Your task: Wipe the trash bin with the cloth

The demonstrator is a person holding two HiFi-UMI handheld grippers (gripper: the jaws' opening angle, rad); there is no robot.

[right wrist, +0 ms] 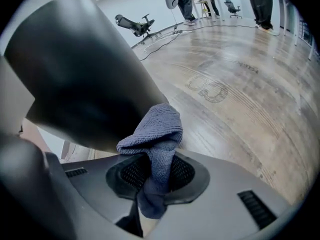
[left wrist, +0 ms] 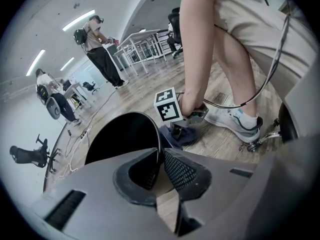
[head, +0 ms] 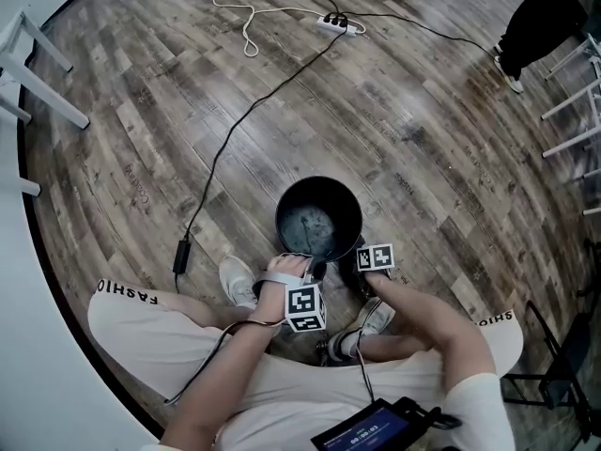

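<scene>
Okay, left gripper (left wrist: 161, 156) is closed tight on the near rim of the trash bin (head: 317, 222). In the left gripper view the thin black edge runs straight down between the two pads, so that side is my anchor. The bin stands upright on the wooden floor (head: 188, 111) between my feet, with its mouth open to the head view.

Over on the right, the right gripper (right wrist: 156, 169) is clamped on the cloth (right wrist: 152, 131). A blue-grey bunch sticks out past the pads and a tail hangs down behind them. The bunch sits right up at the bin's dark outer wall (right wrist: 85, 79), low on the side and close to the floor. I can't say for sure it's actually pressing on the wall yet. From the left gripper view, the right gripper (left wrist: 182, 129) is just outside the bin with the cloth under it.

So I read this as the outside-wall wipe, with the rim hold steadying the bin.

Next I need real contact. I'd lean the bunched end into the wall and drag it along the curve, working round or up the side. The left hold has to stay firm, or a light bin like this will likely slide or turn under the push. I'll watch that tail too, as it could snag at the base.
</scene>
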